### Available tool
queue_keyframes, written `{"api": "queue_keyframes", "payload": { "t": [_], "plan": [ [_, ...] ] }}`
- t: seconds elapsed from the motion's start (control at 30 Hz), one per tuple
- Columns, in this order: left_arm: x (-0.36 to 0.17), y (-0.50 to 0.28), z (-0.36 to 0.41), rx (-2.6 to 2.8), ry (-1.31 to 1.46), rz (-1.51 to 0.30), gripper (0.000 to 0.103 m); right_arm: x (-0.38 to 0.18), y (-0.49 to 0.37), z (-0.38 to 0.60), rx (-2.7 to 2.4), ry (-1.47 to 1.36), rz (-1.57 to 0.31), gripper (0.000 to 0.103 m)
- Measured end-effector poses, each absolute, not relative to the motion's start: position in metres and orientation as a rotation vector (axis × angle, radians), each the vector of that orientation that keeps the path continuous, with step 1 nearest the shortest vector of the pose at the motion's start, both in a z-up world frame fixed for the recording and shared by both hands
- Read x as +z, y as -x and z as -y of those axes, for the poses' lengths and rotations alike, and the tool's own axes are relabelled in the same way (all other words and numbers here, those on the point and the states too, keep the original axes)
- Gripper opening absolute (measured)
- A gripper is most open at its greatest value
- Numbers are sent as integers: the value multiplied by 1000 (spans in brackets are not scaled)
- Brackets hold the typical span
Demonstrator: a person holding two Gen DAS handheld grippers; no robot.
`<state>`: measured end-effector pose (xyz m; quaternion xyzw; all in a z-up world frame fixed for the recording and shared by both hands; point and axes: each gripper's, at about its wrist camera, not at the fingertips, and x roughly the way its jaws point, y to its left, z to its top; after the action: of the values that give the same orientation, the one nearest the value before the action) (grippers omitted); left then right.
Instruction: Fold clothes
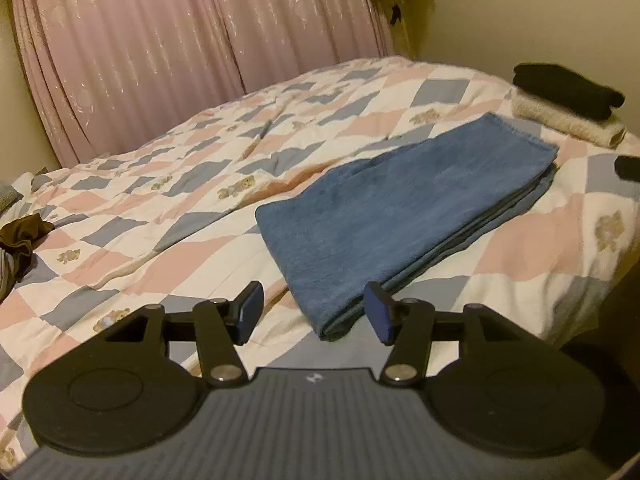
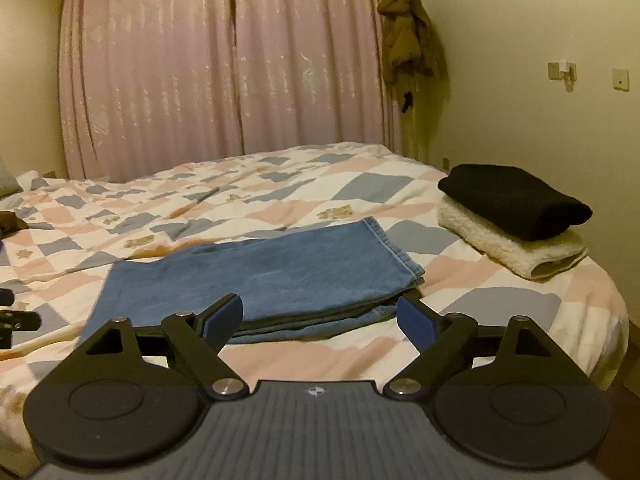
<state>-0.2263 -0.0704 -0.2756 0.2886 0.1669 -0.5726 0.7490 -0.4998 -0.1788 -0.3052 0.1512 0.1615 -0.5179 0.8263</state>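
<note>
A: Lower centre of the left wrist view: my left gripper [image 1: 314, 312], jaws apart, nothing between the blue pads. Folded jeans [image 1: 404, 220] lie just beyond, running from centre toward the upper right of the frame.

B: Touching them?

A: No. The near corner of the jeans shows in the gap, but the pads are clear of the cloth.

B: And the other one?

A: My right gripper [image 2: 320, 322], lower centre of the right wrist view, jaws spread wide, empty. The jeans [image 2: 260, 276] sit flat on the bed [image 2: 520, 312], mid-frame, hem end toward the right, layers stacked at the near edge.

B: Anything else folded?

A: Right side of that frame: a black garment [image 2: 516, 200] stacked on a cream fleece garment [image 2: 504, 248], near the bed's edge, apart from the jeans.

B: Unfolded pile?

A: A dark brown crumpled garment [image 1: 20, 240] at the left edge of the left wrist view; cannot tell what it is.

B: Background?

A: Pink curtains [image 2: 224, 68] across the top, a brown coat [image 2: 408, 36] hanging upper right.
</note>
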Motion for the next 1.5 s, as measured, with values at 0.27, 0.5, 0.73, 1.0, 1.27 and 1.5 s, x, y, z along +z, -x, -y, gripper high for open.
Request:
{"api": "queue_keyframes", "payload": {
  "t": [0.27, 0.5, 0.73, 1.0, 1.27, 1.5],
  "plan": [
    [-270, 209, 50, -1249, -567, -439, 53, -294, 488, 146, -1111, -201, -385, 88],
    [-283, 194, 64, -1236, -532, -528, 57, -296, 461, 155, -1127, -151, -485, 92],
    [-314, 179, 93, -1230, -582, -611, 57, -313, 439, 173, -1093, -166, -544, 93],
    [-342, 114, 131, -1290, -433, -837, 57, -347, 407, 190, -1037, -110, -657, 79],
    [-350, 64, 166, -1317, -367, -969, 57, -389, 315, 154, -778, 183, -728, 69],
    [-351, 42, 171, -1320, -321, -1017, 58, -409, 248, 129, -560, 339, -766, 70]
  ]
}}
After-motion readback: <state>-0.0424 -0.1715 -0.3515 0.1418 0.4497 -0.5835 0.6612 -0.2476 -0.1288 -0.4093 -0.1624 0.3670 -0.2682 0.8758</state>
